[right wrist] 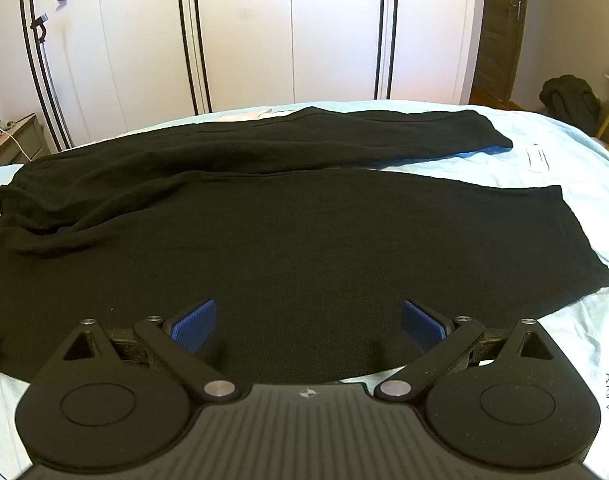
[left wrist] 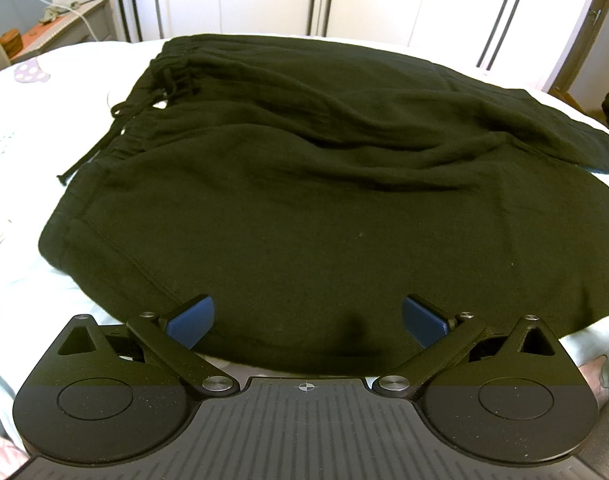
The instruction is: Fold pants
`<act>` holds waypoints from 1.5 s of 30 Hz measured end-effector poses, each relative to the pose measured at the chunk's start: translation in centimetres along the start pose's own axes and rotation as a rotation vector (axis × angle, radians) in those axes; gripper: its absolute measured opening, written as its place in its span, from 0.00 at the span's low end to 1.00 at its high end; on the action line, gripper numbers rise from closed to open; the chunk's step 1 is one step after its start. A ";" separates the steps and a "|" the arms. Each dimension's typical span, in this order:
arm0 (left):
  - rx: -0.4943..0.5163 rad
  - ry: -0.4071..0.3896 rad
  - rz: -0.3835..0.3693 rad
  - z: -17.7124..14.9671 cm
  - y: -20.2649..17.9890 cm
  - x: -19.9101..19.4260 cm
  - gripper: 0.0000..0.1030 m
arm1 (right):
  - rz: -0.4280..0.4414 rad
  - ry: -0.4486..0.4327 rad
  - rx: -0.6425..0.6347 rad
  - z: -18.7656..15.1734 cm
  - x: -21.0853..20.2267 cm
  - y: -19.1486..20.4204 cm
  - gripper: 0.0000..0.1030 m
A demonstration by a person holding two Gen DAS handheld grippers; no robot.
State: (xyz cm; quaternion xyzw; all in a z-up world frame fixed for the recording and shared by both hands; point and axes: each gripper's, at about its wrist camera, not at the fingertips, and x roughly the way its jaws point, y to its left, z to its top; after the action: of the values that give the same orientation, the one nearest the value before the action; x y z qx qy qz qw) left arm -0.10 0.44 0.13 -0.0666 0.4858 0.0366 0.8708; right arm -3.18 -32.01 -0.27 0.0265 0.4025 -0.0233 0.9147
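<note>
While the black pants lie spread flat on the light blue bed, both claws sit wide apart with nothing between them, at the near edge. The left claw sees the waistband drawstring at 10 o'clock; the right claw sees both leg hems at 2 o'clock.

— How do we hold our left gripper?

— Low and level, its blue pads spread wide apart, nothing between them.

— And our right gripper?

— The same: both black linkage arms splayed outward, its blue pads far apart, gripping nothing.
</note>
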 end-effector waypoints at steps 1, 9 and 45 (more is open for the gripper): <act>0.001 0.000 0.001 0.0 0.0 0.0 1.00 | 0.000 0.000 0.000 0.0 0.0 0.0 0.96; -0.003 0.001 0.001 0.0 0.1 0.0 1.00 | 0.000 -0.001 0.001 0.0 0.0 0.0 0.96; -0.032 0.009 0.018 0.1 0.5 0.2 1.00 | 0.001 0.001 0.006 -0.1 0.2 0.0 0.96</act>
State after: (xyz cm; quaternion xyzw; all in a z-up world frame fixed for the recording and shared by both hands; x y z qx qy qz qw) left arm 0.02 0.93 -0.04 -0.0762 0.4894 0.0517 0.8672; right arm -3.13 -32.01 -0.43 0.0293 0.4029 -0.0239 0.9145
